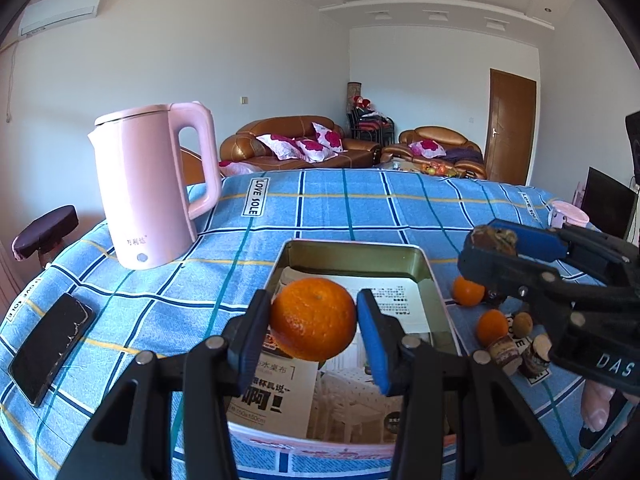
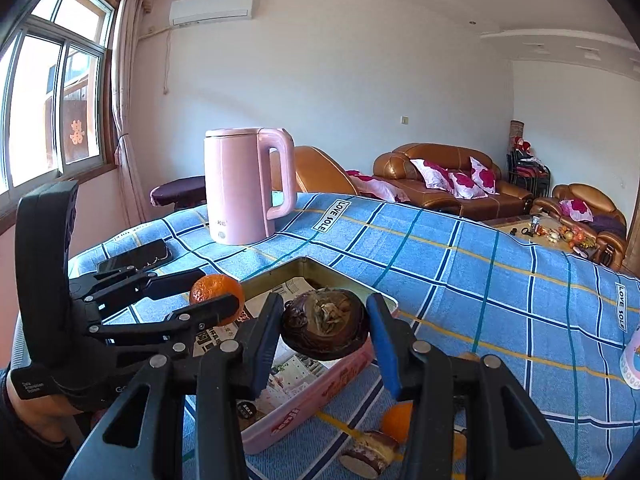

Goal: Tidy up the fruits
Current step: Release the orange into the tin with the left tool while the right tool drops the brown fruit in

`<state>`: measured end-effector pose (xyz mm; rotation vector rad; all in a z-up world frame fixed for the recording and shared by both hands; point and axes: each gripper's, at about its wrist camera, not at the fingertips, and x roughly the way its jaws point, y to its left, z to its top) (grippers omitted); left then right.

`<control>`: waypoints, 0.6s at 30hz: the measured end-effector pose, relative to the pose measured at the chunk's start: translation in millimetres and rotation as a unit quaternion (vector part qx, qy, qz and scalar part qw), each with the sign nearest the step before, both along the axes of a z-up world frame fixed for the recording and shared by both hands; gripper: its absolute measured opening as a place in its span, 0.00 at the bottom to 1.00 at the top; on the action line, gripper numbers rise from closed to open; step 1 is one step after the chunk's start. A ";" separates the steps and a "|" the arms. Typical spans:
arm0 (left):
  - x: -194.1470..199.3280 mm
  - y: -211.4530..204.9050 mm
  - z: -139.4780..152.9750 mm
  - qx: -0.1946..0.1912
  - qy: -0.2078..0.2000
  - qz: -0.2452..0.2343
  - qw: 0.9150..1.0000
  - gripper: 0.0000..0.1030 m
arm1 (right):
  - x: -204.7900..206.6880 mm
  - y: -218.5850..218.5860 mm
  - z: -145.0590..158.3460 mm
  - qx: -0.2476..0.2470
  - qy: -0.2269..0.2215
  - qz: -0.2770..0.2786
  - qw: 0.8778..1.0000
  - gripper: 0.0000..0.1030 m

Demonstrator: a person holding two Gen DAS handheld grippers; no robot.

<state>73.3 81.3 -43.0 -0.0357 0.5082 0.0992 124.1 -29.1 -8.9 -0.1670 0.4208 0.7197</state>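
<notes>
Left hand-held gripper [image 1: 316, 320] is clamped on an orange [image 1: 314, 318], blue pads pressing both sides, fruit held in the air above the near half of the tin tray [image 1: 426, 276]. Right hand-held gripper [image 2: 326, 328] is clamped on a dark brown wrinkled fruit [image 2: 325, 328], can't tell what kind, also lifted, hanging over the tray's pink right wall. In the left wrist view the same right tool comes in from the tray's right side with the brown fruit at its tip.

Tray is open, lined with printed paper [image 1: 280, 392]; no fruit seen lying in it. Right of the tray on the desk: two small oranges [image 1: 468, 291], a small brownish fruit [image 1: 522, 324] and two cut brown pieces [image 1: 505, 354], all close together. Left of the tray: a pink kettle [image 1: 154, 188] upright, and a black phone [image 1: 50, 352] lying flat nearer the desk edge. Blue checked cloth [image 1: 360, 208] covers the desk.

Step, as I judge it: carry phase, both fruits picked and poised over the tray, release not yet done. Next move likely calls for lowering each fruit close to the paper before opening, since the orange may roll, and keeping the two tools apart so they don't knock. Loose fruit right of the tray remains to be collected.
</notes>
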 end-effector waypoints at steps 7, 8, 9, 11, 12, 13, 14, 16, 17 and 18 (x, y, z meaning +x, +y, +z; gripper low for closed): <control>14.9 10.6 -6.0 0.000 0.018 0.008 1.000 0.45 | 10.8 19.0 -11.9 -0.014 0.015 0.006 1.000 0.44; 16.3 11.2 -6.6 0.001 0.020 0.008 1.000 0.45 | 11.7 21.1 -13.5 -0.015 0.017 0.006 1.000 0.44; 17.5 11.7 -7.3 0.001 0.022 0.009 1.000 0.45 | 12.8 23.0 -15.0 -0.017 0.019 0.007 1.000 0.44; 20.3 12.6 -8.8 0.002 0.026 0.009 1.000 0.45 | 14.5 26.1 -17.9 -0.020 0.022 0.007 1.000 0.44; 21.4 13.0 -9.5 0.003 0.028 0.009 1.000 0.45 | 15.5 27.5 -19.1 -0.021 0.024 0.007 0.999 0.44; 22.4 13.4 -10.2 0.004 0.029 0.010 1.000 0.45 | 16.0 29.1 -20.0 -0.022 0.025 0.007 0.999 0.44; 23.4 14.1 -10.7 0.004 0.031 0.010 0.999 0.45 | 15.9 30.3 -21.0 -0.023 0.026 0.007 0.999 0.44; 25.5 14.5 -12.0 0.005 0.035 0.012 0.999 0.45 | 16.6 33.7 -22.6 -0.027 0.027 0.009 0.999 0.44; 26.8 15.0 -12.8 0.006 0.037 0.012 0.999 0.45 | 16.9 35.4 -23.6 -0.030 0.028 0.009 0.999 0.44; 28.3 15.0 -13.5 0.008 0.040 0.012 0.999 0.45 | 17.8 37.8 -25.1 -0.033 0.030 0.010 0.999 0.44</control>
